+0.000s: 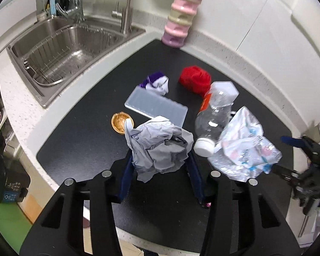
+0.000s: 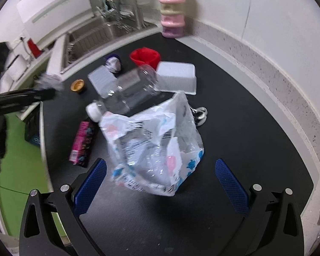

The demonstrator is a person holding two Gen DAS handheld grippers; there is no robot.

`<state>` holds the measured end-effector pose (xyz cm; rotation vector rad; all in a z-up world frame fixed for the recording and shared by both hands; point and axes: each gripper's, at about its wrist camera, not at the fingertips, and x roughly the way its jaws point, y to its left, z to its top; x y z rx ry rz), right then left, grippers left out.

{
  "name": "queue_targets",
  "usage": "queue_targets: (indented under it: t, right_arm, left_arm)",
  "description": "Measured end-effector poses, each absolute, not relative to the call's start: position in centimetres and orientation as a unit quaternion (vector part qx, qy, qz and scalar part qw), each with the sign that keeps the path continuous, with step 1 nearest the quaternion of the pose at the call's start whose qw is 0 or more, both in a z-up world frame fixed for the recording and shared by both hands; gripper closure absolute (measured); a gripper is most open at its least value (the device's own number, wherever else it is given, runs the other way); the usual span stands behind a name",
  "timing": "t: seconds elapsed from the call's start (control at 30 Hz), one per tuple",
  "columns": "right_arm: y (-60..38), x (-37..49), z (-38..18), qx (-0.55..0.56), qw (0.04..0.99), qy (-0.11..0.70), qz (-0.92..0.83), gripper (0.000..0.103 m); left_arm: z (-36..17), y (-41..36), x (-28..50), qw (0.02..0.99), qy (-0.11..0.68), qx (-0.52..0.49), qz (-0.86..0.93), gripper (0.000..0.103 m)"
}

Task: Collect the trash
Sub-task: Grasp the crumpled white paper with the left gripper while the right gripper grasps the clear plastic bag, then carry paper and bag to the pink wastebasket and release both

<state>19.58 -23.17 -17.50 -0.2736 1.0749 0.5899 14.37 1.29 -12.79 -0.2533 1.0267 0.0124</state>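
Note:
My left gripper (image 1: 160,162) is shut on a crumpled grey paper wad (image 1: 157,147) and holds it above the black mat (image 1: 79,149). My right gripper (image 2: 160,179) is open, with a printed plastic bag (image 2: 155,147) standing between its blue pads (image 2: 230,183); the bag also shows in the left wrist view (image 1: 243,147). An empty clear bottle (image 1: 215,115) with a white cap lies beside the bag (image 2: 130,91). A walnut shell (image 1: 120,122), a purple-white wrapper (image 1: 157,82), a red crumpled piece (image 1: 195,80) and a pink box (image 2: 82,143) lie on the mat.
A clear plastic lid (image 1: 156,106) and a white plastic tray (image 2: 177,77) lie mid-mat. A steel sink (image 1: 64,49) with taps is at the far left. A pink stacked container (image 1: 181,19) stands at the back by the wall. The counter edge drops off at left.

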Motion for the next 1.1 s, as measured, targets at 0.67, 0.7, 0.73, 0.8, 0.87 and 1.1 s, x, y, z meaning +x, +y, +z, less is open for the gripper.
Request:
queue_targets:
  t: [0.67,0.7,0.73,0.8,0.87,1.1]
  right_arm:
    - [-25.2,20.0,-18.6,-0.072,0.797,0.537,0.268,0.098]
    - [-25.3,19.9,-18.3,-0.071,0.799,0.534,0.268,0.099]
    - [-25.4,19.8,-17.9,-0.070,0.802,0.529,0.269,0.099]
    - [-25.7,19.3,-16.8,-0.068,0.807,0.520,0.271,0.100]
    - [-25.9,18.6,-15.1,-0.069,0.814,0.505,0.278,0.100]
    - [-24.5,15.2,-8.7,-0.080,0.832,0.439,0.329,0.100]
  left_arm:
    - [-10.4,0.7,11.3,0.877,0.466,-0.118,0.004,0.056]
    - [-10.2,0.5,11.2,0.878,0.465,-0.117,0.003,0.056]
    - [-9.9,0.4,11.1,0.879,0.463,-0.117,0.001,0.056]
    - [-9.4,0.1,10.8,0.881,0.459,-0.116,0.000,0.056]
    - [-8.7,-0.2,10.3,0.883,0.454,-0.116,-0.001,0.056]
    - [-5.8,0.2,6.4,0.894,0.431,-0.123,0.012,0.056]
